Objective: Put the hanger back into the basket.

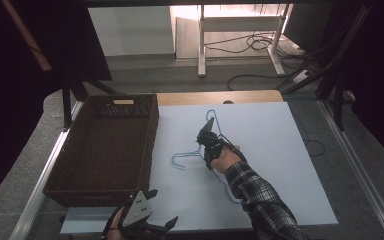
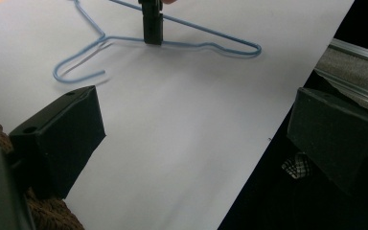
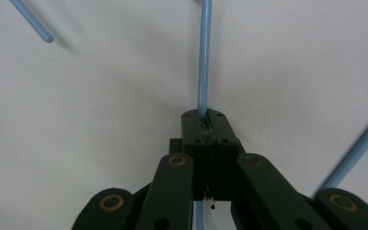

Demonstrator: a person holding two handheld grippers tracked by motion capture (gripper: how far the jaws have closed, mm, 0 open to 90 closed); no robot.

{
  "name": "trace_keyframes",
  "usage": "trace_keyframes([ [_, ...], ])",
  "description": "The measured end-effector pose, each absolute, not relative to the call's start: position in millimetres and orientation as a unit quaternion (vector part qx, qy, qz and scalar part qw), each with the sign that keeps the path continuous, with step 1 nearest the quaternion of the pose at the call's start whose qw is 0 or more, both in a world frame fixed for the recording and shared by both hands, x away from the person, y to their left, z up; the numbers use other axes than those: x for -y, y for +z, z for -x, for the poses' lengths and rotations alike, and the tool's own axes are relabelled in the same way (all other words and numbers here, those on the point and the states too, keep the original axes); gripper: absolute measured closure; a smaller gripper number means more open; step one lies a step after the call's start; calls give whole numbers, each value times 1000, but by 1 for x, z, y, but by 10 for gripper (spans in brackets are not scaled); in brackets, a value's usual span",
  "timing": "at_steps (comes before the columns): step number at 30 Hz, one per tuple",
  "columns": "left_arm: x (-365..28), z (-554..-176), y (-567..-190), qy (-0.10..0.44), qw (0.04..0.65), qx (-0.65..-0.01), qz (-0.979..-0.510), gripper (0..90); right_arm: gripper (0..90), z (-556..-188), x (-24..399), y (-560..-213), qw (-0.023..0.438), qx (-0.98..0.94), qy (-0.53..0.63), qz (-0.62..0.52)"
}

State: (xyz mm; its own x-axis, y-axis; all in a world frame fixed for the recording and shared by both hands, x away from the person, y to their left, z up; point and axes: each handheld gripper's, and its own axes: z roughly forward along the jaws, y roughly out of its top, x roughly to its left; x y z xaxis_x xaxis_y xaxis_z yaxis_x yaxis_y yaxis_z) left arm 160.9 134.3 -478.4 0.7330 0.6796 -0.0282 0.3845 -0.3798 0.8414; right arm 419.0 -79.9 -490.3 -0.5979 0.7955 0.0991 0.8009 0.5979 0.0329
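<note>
Right gripper clamped on blue wire hanger (white sheet), left gripper agape — wicker basket beside

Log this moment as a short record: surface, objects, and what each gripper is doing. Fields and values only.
surface: white sheet over a wooden table
hanger: blue wire hanger, on the sheet, hook end towards the basket
basket: dark woven basket, at the sheet's left edge, nothing visible inside
right gripper: right gripper, jaws closed on one wire of the hanger
left gripper: left gripper, jaws wide apart, at the near edge of the sheet, holding nothing
</note>
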Motion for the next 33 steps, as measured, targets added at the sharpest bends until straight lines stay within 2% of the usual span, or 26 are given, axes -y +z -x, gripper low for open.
trace_keyframes([
  [9, -133, -161, -479, 165, 450, -326, -815, 55, 883, -418, 96, -466, 36, 892, -75, 443],
  [33, -135, -163, -476, 157, 467, -335, -803, 52, 884, -418, 158, -432, 145, 841, -249, 459],
])
